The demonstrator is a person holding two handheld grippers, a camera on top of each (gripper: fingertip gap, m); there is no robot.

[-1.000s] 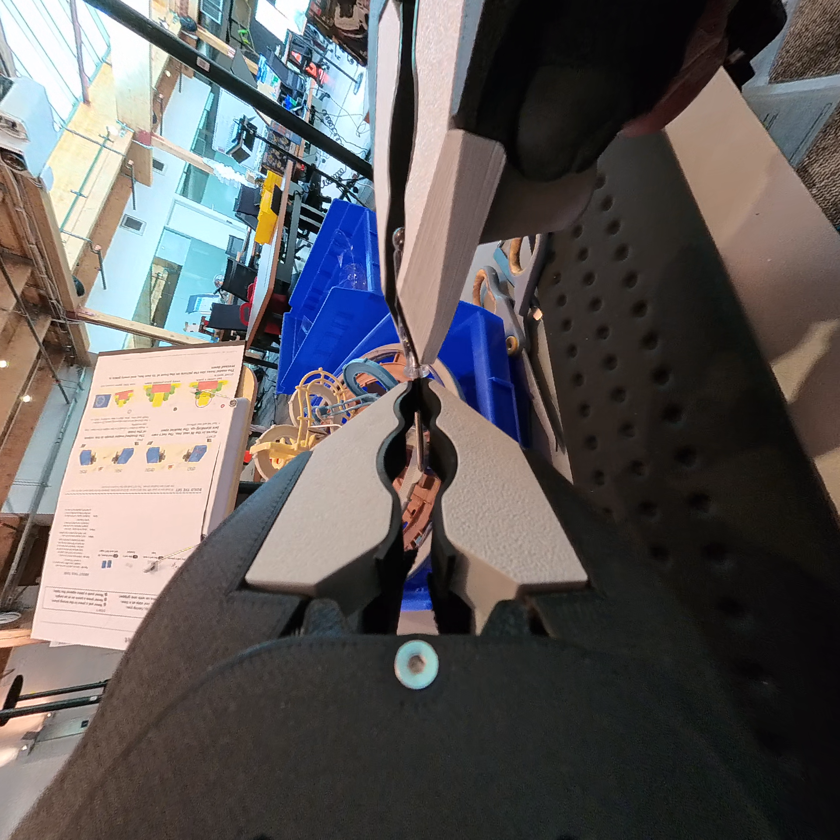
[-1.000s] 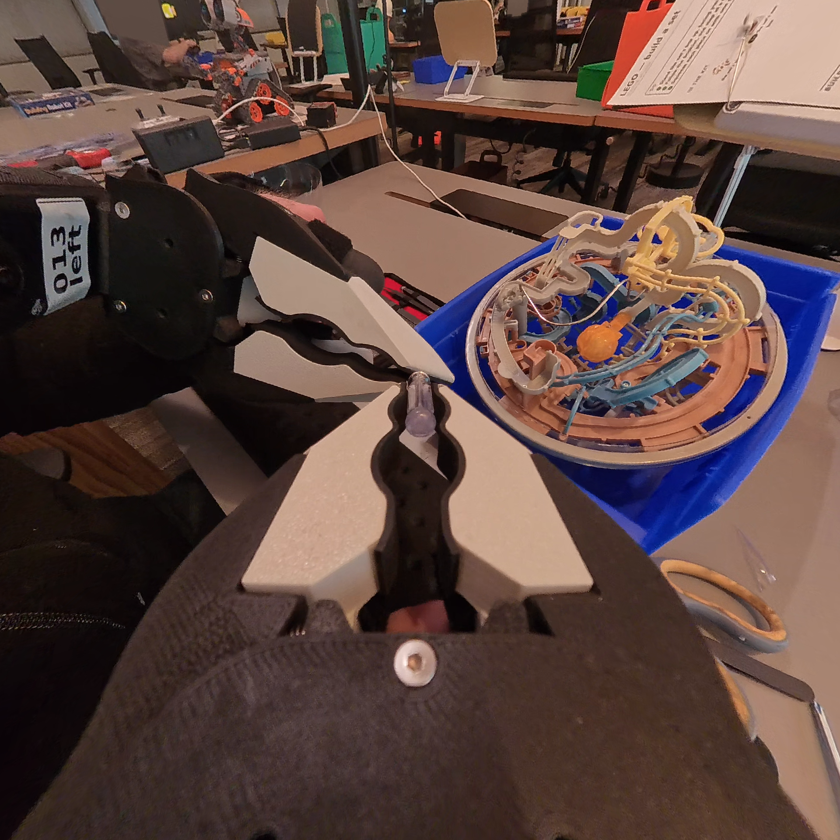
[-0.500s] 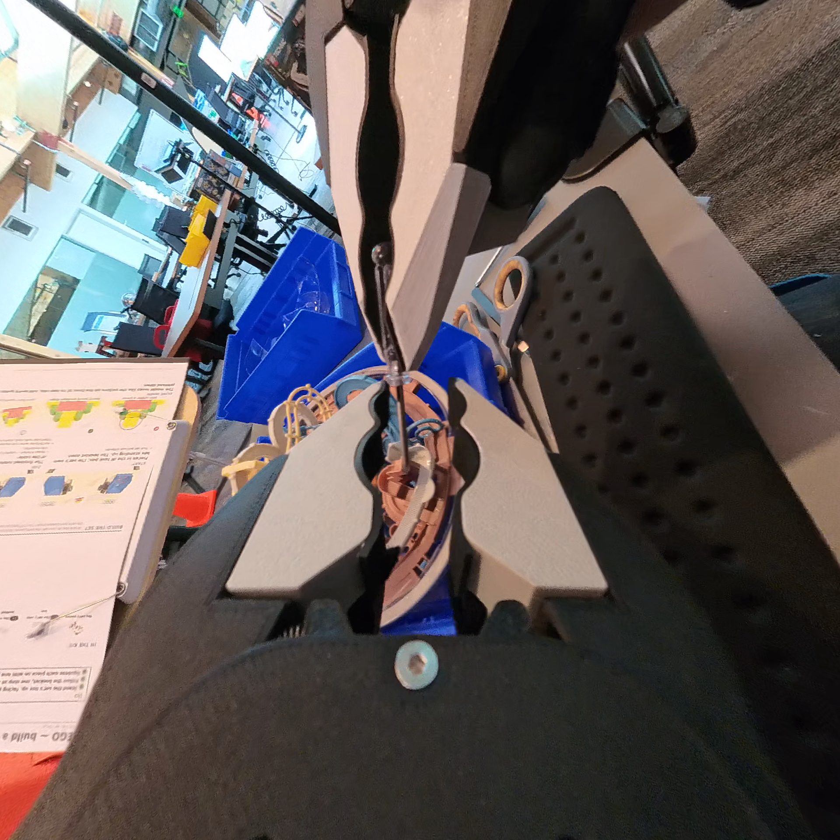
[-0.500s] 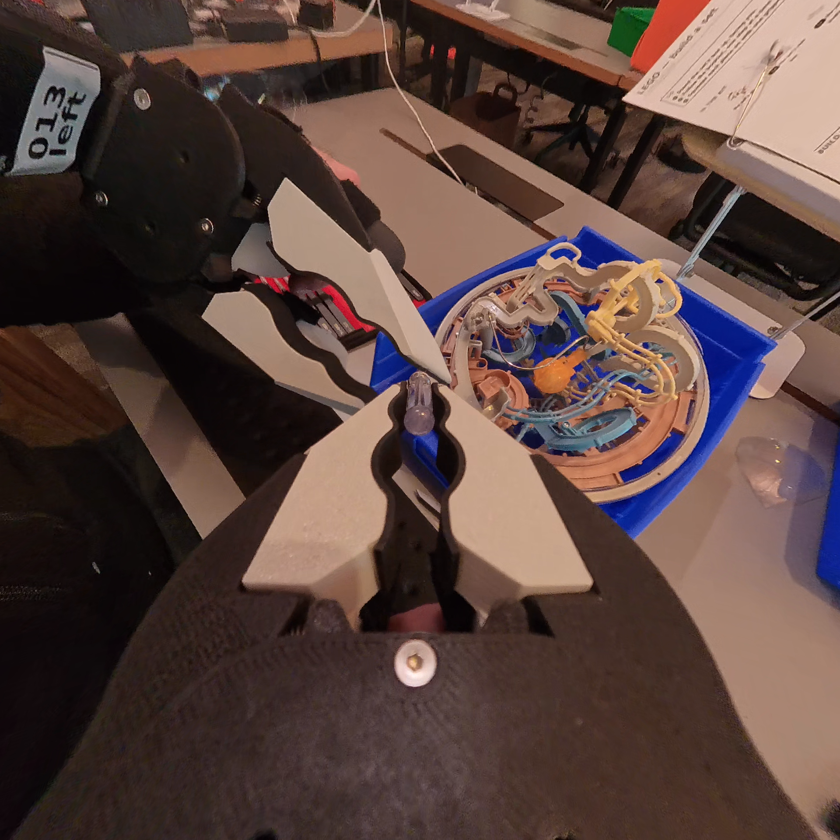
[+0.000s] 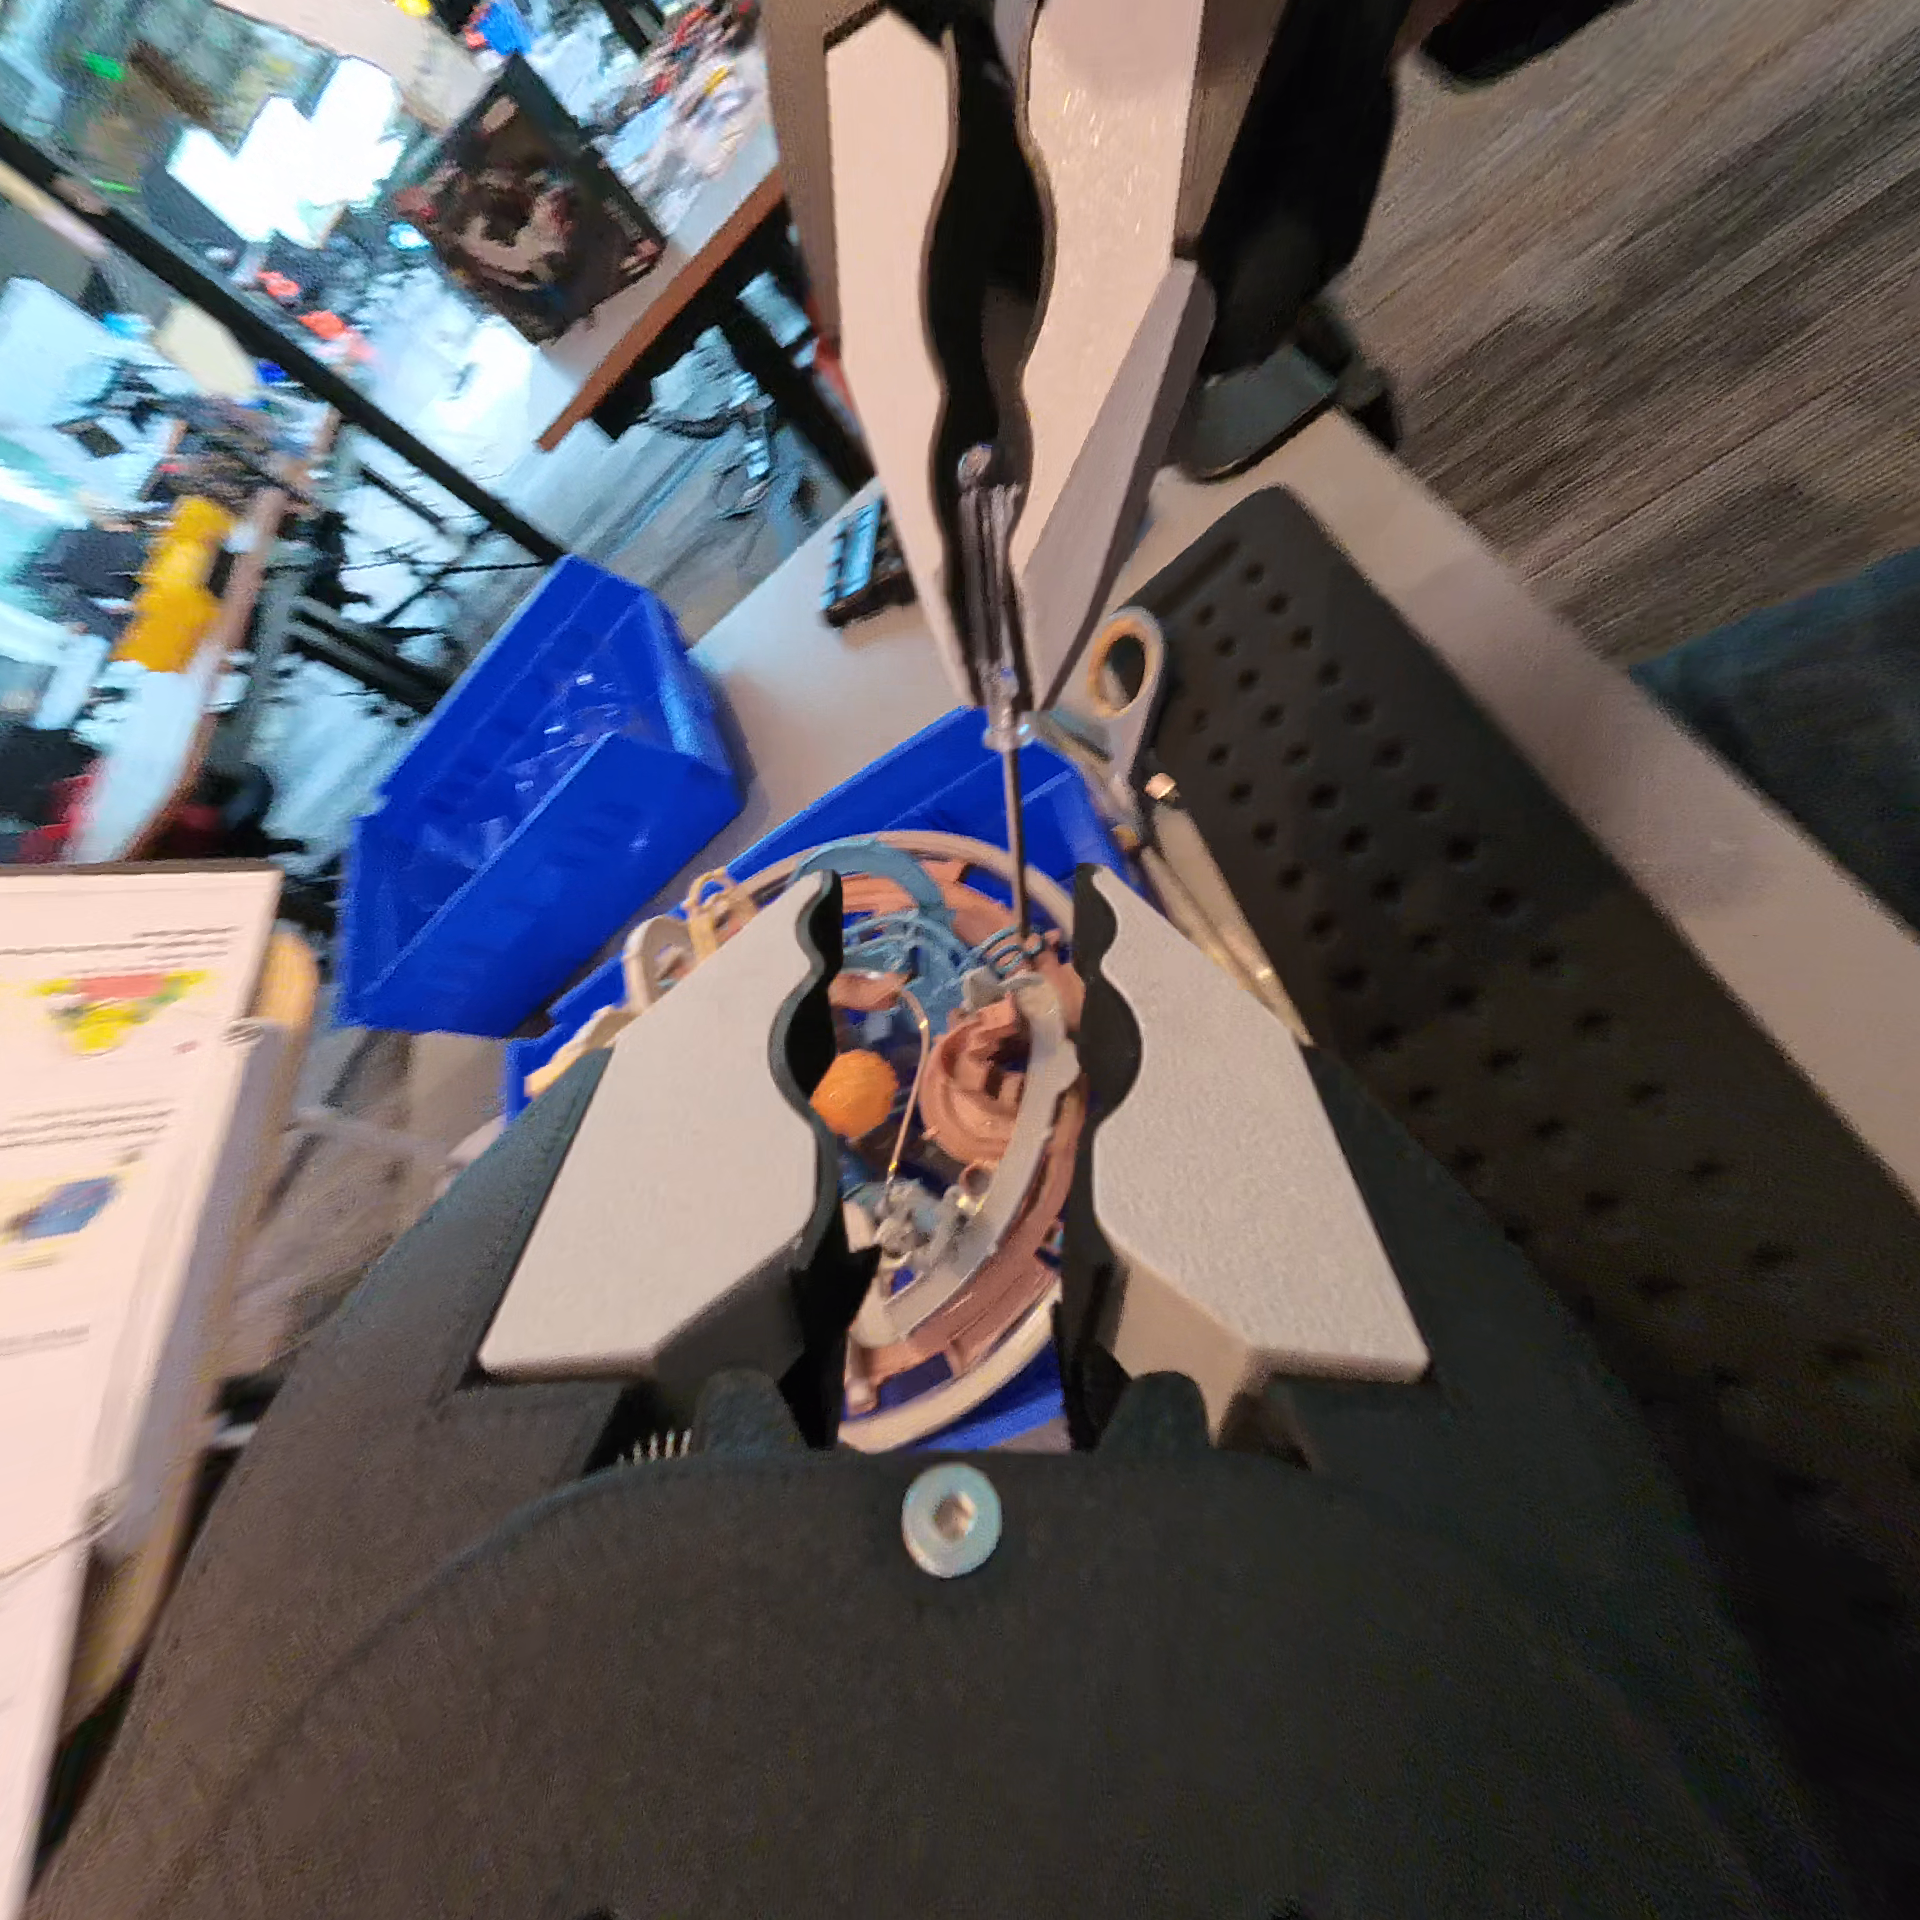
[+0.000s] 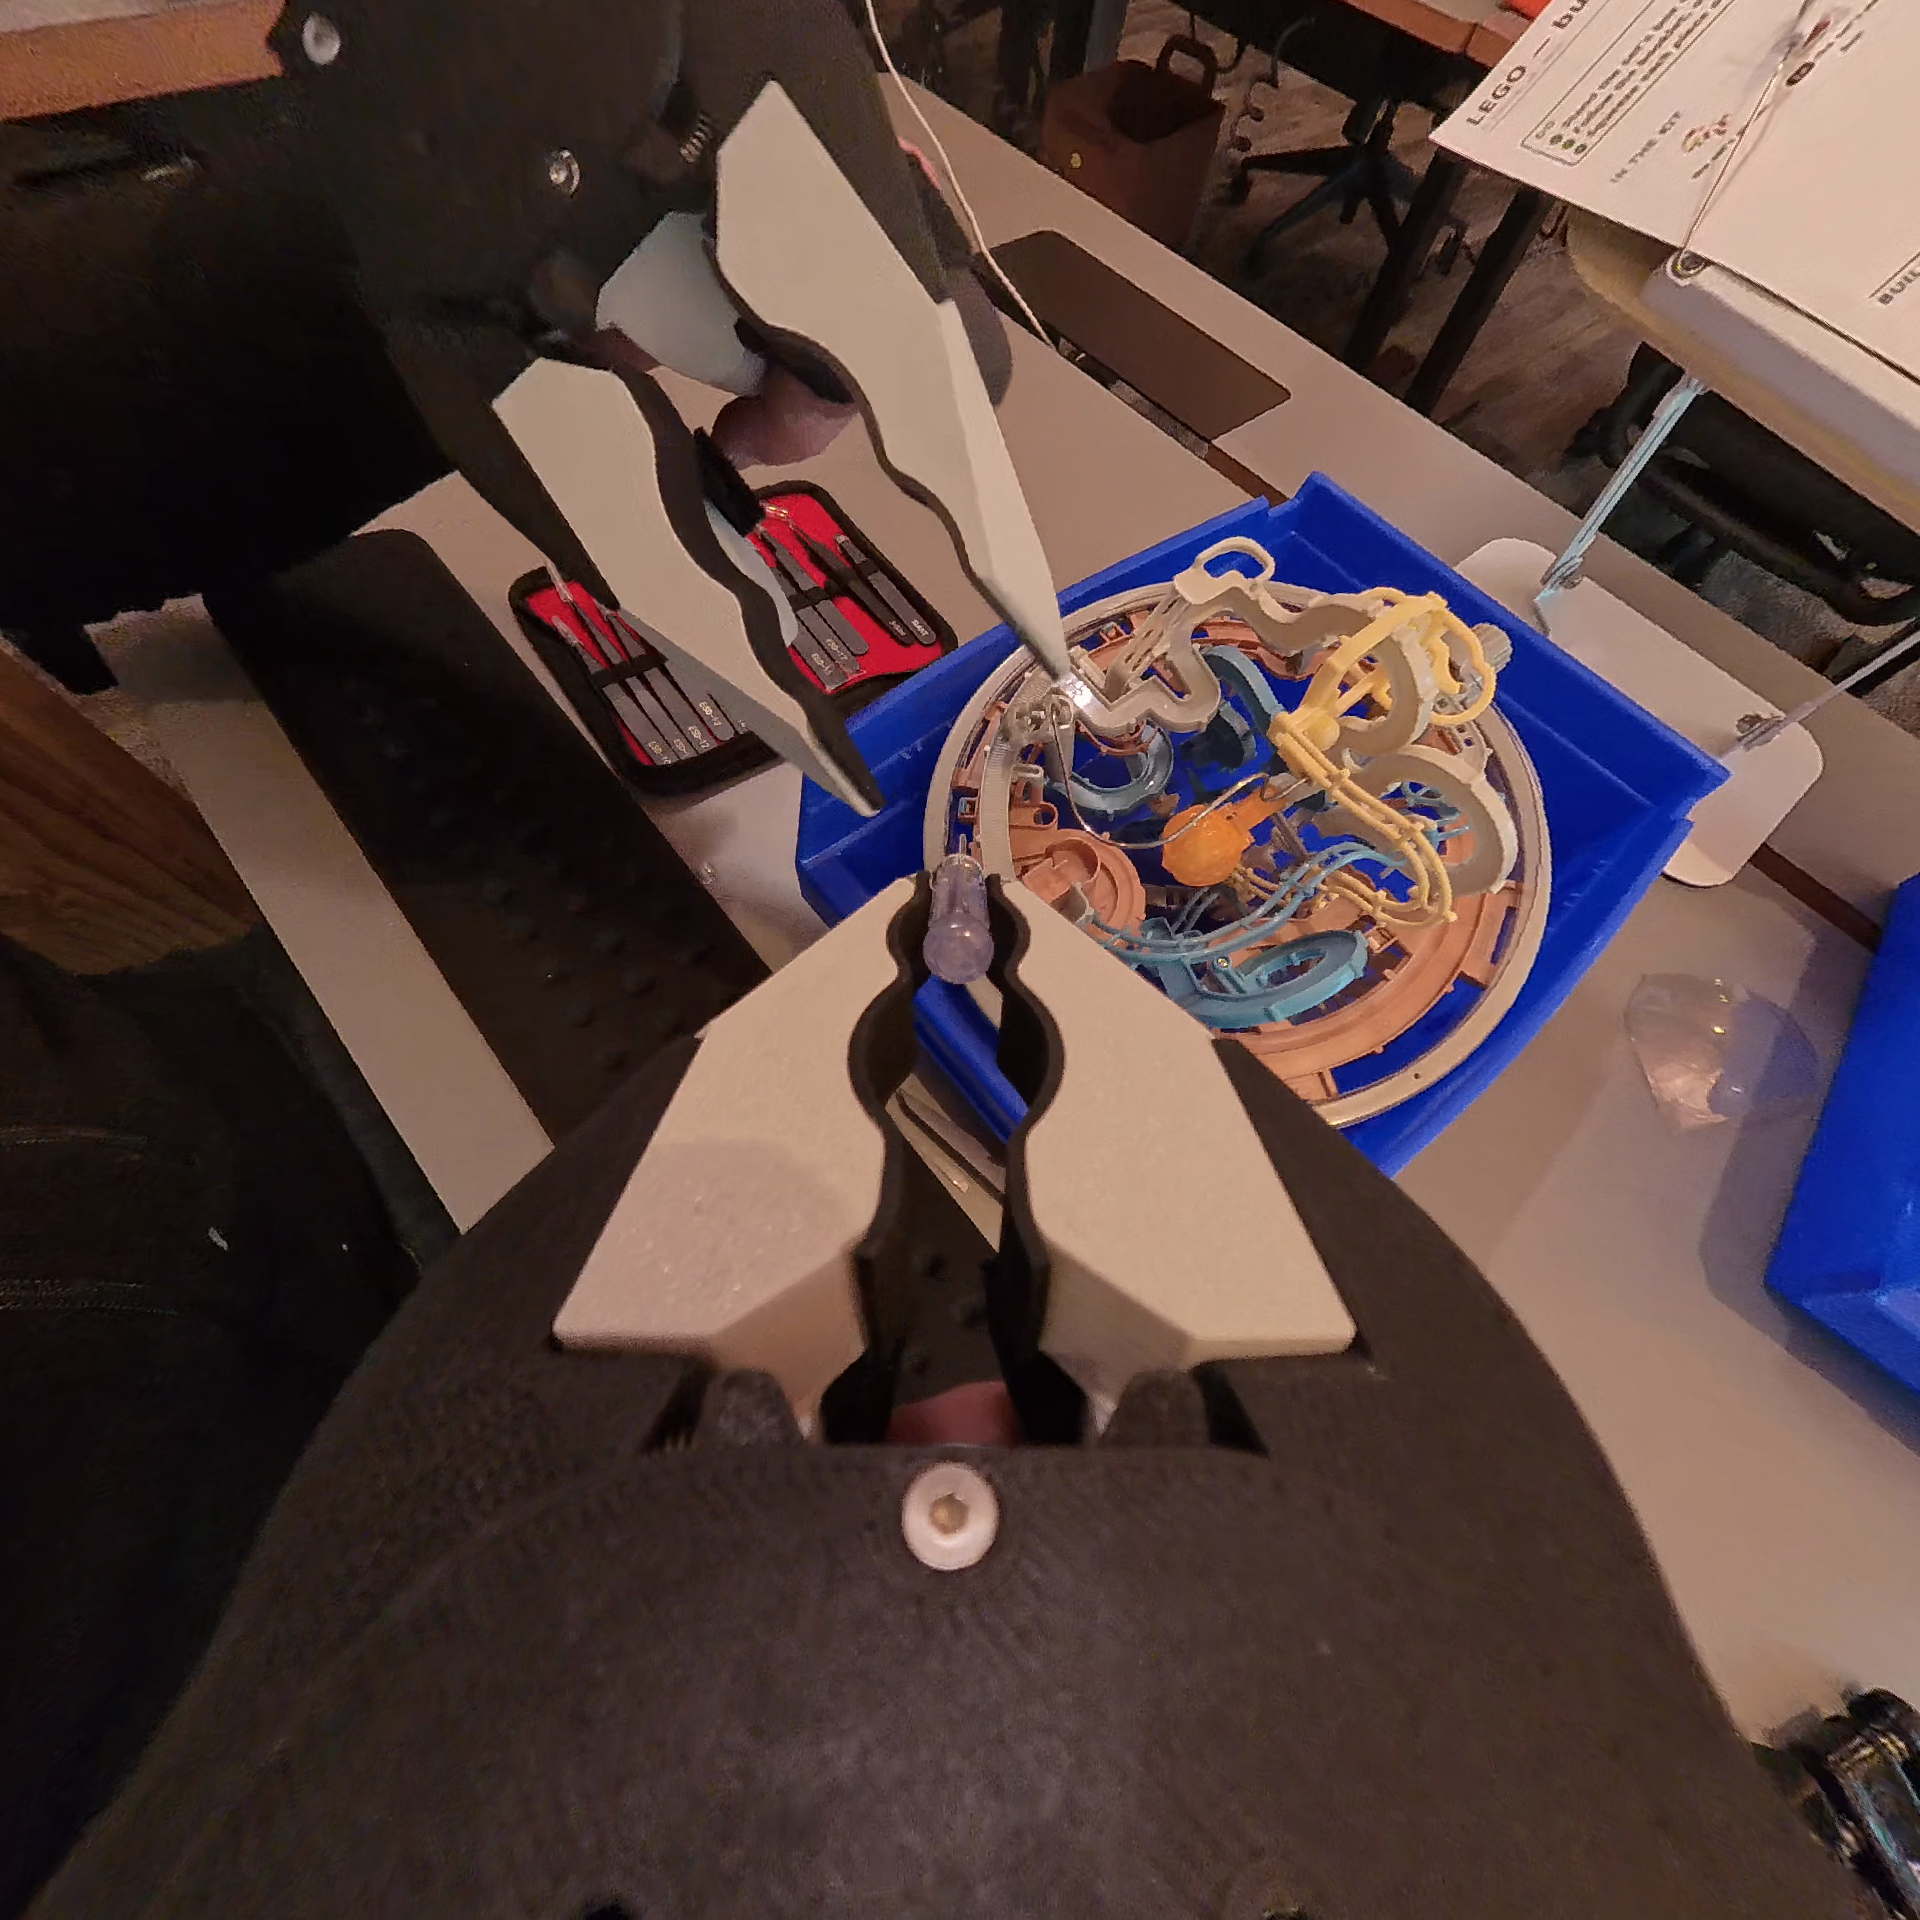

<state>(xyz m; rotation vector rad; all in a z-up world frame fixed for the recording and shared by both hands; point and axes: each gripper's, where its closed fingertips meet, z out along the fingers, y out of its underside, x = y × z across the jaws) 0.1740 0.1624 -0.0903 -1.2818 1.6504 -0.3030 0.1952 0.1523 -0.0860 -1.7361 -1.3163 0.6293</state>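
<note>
While my right gripper (image 6: 958, 896) stays clenched on the small clear-handled screwdriver (image 5: 995, 665), its shaft points toward 6 o'clock into the marble-maze dome (image 6: 1236, 831), nearer than my released left gripper (image 5: 951, 914).

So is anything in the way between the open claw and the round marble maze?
Almost nothing. The open left claw hangs right over the marble maze. Only the thin screwdriver, held by the right claw, pokes down onto the maze near the open claw's fingertips.
</note>
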